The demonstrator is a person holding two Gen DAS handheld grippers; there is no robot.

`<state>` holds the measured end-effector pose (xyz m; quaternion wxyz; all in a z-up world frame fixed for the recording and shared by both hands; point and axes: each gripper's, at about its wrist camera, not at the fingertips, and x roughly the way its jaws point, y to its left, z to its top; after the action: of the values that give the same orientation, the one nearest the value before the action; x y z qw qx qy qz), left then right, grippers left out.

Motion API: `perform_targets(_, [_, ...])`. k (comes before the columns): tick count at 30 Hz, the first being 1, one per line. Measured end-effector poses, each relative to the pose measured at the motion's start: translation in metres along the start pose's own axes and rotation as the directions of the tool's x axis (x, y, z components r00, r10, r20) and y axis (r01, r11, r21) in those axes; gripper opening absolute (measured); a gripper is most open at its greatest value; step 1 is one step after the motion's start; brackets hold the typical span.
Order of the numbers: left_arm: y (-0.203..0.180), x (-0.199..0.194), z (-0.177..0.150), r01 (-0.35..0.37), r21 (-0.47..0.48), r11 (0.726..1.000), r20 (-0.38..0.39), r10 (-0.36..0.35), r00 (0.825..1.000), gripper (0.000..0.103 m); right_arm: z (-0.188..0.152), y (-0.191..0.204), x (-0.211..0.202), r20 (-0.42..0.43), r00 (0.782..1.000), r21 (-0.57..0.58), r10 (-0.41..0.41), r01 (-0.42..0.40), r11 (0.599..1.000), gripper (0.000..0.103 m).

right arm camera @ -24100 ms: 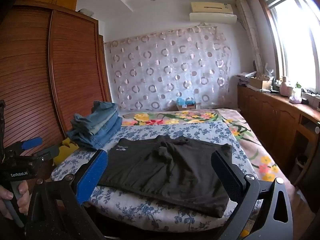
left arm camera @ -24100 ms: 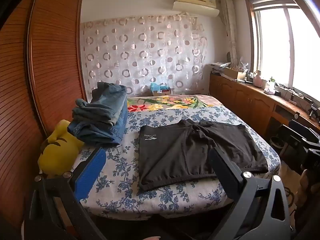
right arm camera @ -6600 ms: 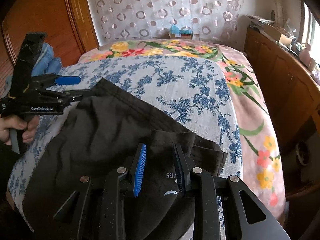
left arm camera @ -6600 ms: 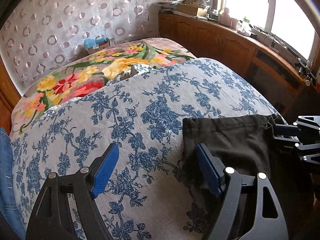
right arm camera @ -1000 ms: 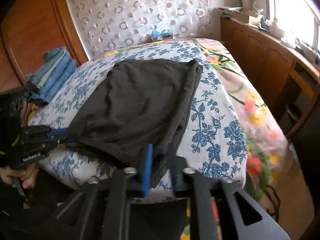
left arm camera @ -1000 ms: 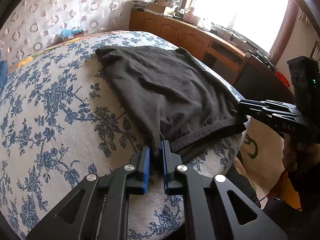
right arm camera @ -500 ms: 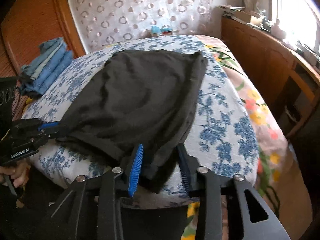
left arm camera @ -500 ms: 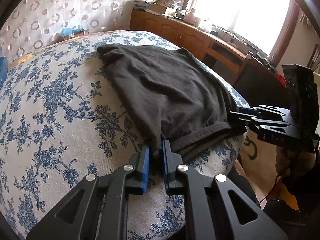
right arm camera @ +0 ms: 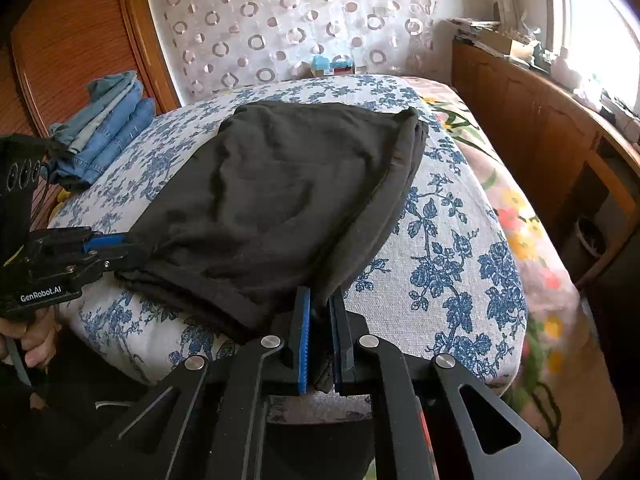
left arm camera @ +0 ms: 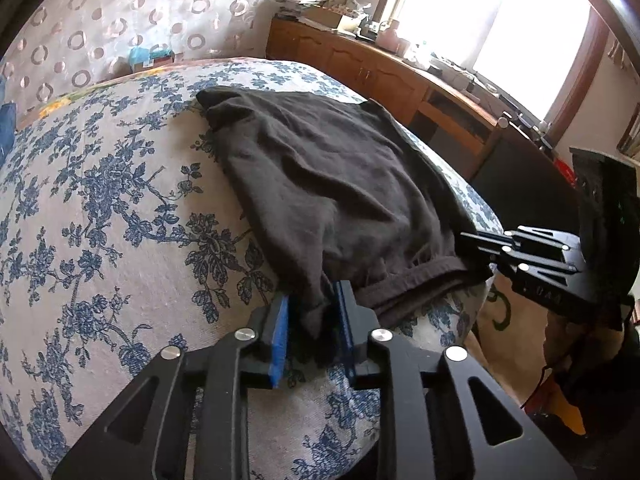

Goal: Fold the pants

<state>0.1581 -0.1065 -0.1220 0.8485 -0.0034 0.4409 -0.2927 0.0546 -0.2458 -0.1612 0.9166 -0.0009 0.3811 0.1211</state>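
Right wrist view, right gripper [right arm camera: 320, 312] clamping black pants [right arm camera: 288, 184], left gripper [left arm camera: 311, 316] just loosening, hem between.

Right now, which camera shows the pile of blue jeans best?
The right wrist view. The folded blue denim jeans lie stacked at the bed's far left edge, beside the wooden wardrobe, in plain sight. The left wrist view catches only a blue sliver at its left edge.

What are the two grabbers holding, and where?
The right gripper pinches the near right corner of the black pants. The left gripper has just been opening, with the near left corner still hanging loose between its pads.
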Motion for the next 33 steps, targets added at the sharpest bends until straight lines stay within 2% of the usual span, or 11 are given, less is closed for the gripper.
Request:
perform_targets(7, [-0.003, 0.002, 0.000, -0.014, 0.016, 1.000, 0.012, 0.014, 1.000, 0.027, 0.000, 0.000, 0.000, 0.006, 1.000, 0.000, 0.004, -0.004, 1.000, 0.008])
perform_targets(8, [-0.005, 0.002, 0.001, -0.018, 0.024, 1.000, 0.011, 0.018, 1.000, 0.010, 0.000, -0.001, 0.000, 0.007, 1.000, 0.001, 0.008, -0.008, 1.000, 0.008])
perform_targets(11, [-0.015, -0.005, 0.006, -0.016, 0.068, 0.998, 0.042, 0.013, 0.999, 0.007, 0.002, -0.001, 0.000, 0.001, 0.999, -0.016, 0.032, -0.032, 0.999, 0.006])
perform_targets(18, [-0.015, -0.043, 0.040, 0.018, 0.076, 0.997, 0.144, -0.029, 0.989, 0.007, 0.038, -0.003, -0.042, 0.142, 0.987, -0.031, 0.076, -0.072, 0.997, 0.005])
perform_targets(24, [-0.012, -0.093, 0.078, 0.001, 0.092, 0.996, 0.265, -0.025, 0.964, 0.007, 0.080, 0.007, -0.083, 0.266, 0.959, -0.105, 0.095, -0.069, 0.992, 0.005])
perform_targets(33, [-0.008, -0.161, 0.121, -0.080, 0.129, 0.988, 0.419, 0.019, 0.908, 0.007, 0.135, 0.039, -0.135, 0.411, 0.898, -0.242, 0.154, -0.055, 0.969, 0.005])
